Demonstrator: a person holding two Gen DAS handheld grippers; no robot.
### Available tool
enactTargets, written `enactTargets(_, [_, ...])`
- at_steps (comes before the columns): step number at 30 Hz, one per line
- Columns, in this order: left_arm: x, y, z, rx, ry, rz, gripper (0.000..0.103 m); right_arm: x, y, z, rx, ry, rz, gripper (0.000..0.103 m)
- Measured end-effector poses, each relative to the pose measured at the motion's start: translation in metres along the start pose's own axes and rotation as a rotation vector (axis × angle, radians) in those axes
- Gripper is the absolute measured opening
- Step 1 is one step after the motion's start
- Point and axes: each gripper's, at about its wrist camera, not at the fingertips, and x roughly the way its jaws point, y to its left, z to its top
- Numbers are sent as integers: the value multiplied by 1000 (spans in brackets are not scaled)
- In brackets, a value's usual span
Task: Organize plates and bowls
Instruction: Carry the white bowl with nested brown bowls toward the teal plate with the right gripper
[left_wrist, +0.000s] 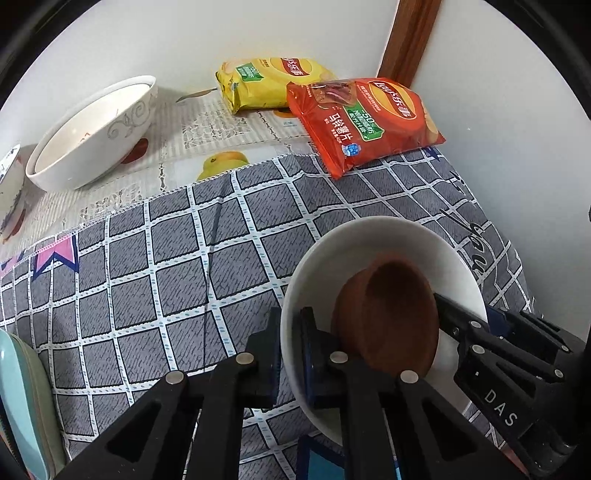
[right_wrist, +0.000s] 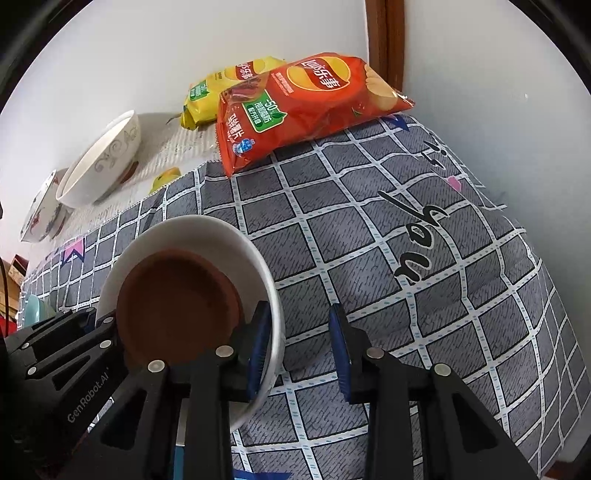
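Observation:
A white bowl (left_wrist: 369, 240) sits on the grey checked cloth (left_wrist: 166, 277) with a smaller brown bowl (left_wrist: 391, 314) nested inside it, tilted. My left gripper (left_wrist: 291, 343) is shut on the white bowl's near-left rim, one pad inside and one outside. In the right wrist view the white bowl (right_wrist: 207, 229) and the brown bowl (right_wrist: 177, 295) lie at lower left. My right gripper (right_wrist: 299, 350) straddles the bowl's right rim. Its left pad is against the inner wall and its right pad stands clear of the outside, so it is open.
At the back left a large white bowl (left_wrist: 92, 136) with grey swirls leans against the wall, with a patterned bowl (left_wrist: 9, 184) beside it. A red chip bag (left_wrist: 365, 122) and a yellow one (left_wrist: 269, 81) lie at the back. A teal dish (left_wrist: 18, 406) is at lower left. The wall runs close on the right.

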Motion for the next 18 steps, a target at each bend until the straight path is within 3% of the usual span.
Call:
enactTargets(4, [0, 2, 1, -8, 1, -6, 9, 1, 2, 0, 33, 10, 47, 9])
enactTargets(18, [-17, 3, -5, -7, -6, -7, 9, -15, 9, -7, 70, -10, 39, 9])
